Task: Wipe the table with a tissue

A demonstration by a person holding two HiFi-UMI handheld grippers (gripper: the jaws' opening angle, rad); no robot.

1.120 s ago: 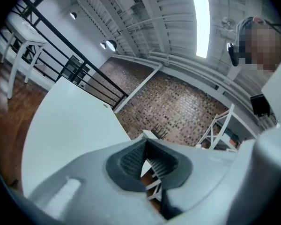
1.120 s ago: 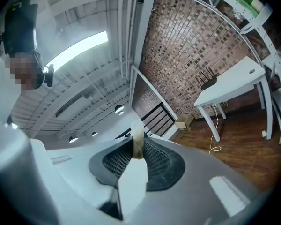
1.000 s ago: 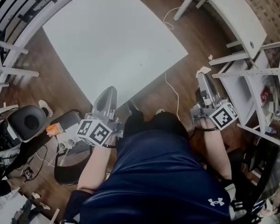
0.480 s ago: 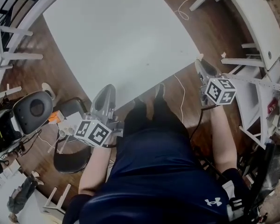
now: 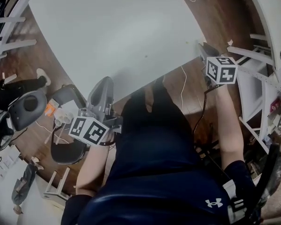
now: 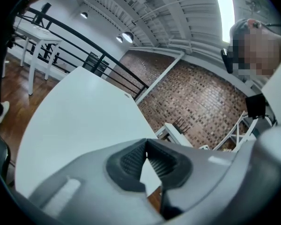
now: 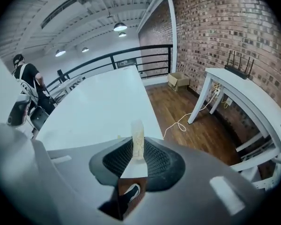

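The big white table [image 5: 117,27] fills the upper head view and lies ahead in both gripper views [image 6: 75,125] [image 7: 103,107]. My right gripper [image 5: 202,49] is at the table's near right corner, shut on a narrow folded strip of tissue [image 7: 137,137] that sticks up from between its pads [image 7: 157,163]. My left gripper [image 5: 101,92] hovers at the table's near edge, lower left. Seen from its own camera, the left gripper [image 6: 145,145] has its tips touching and nothing between them.
A black chair [image 5: 65,146] and clutter sit on the wood floor at left. A white cable [image 5: 184,86] trails under the table's corner. A white desk [image 7: 246,97] and metal frames [image 5: 262,74] stand close on the right. A person [image 7: 27,76] stands beyond the table.
My right gripper has travelled forward from beside my body to the table's near right corner, with the tissue still in it. The left gripper has held roughly in place by the near edge.
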